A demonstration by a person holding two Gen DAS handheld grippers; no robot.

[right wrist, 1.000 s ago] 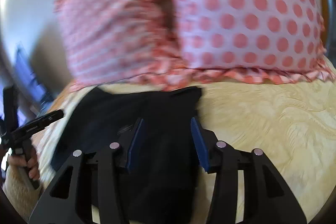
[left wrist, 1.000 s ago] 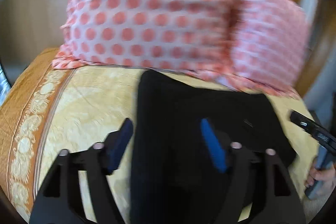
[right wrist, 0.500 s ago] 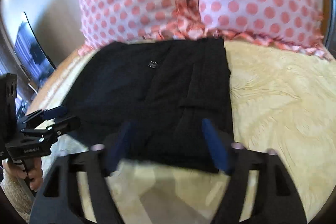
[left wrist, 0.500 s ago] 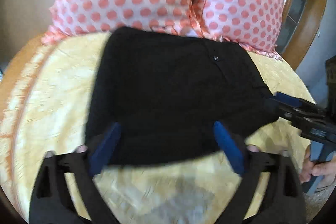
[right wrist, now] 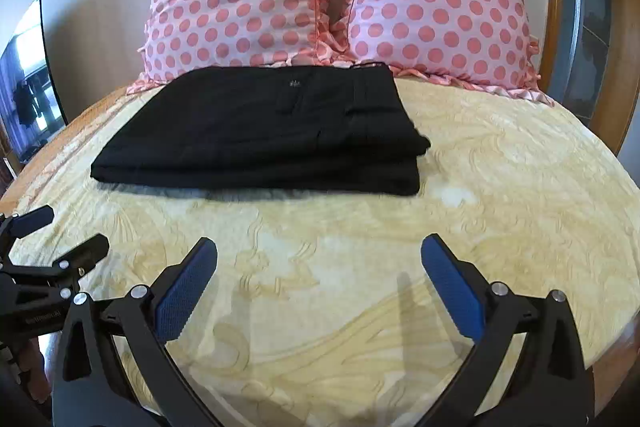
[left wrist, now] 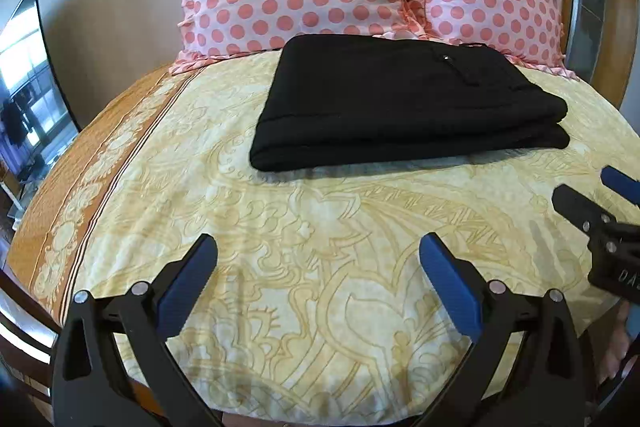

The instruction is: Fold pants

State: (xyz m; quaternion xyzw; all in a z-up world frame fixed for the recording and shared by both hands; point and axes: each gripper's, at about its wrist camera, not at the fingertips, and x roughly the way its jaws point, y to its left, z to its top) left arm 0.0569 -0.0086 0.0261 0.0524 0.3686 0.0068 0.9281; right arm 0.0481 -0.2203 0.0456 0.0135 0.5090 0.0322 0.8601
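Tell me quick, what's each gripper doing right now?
Left gripper: open, holding nothing, back from the pants.
Right gripper: open, holding nothing.

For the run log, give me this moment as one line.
pants: folded, on bed | left gripper: open, empty | right gripper: open, empty

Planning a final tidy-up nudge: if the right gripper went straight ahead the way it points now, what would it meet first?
Probably the near folded edge of the folded black fabric pants. The right gripper is open and empty above the yellow patterned bedspread; if it is angled downward, it could meet the bedspread first. Depth is unclear.
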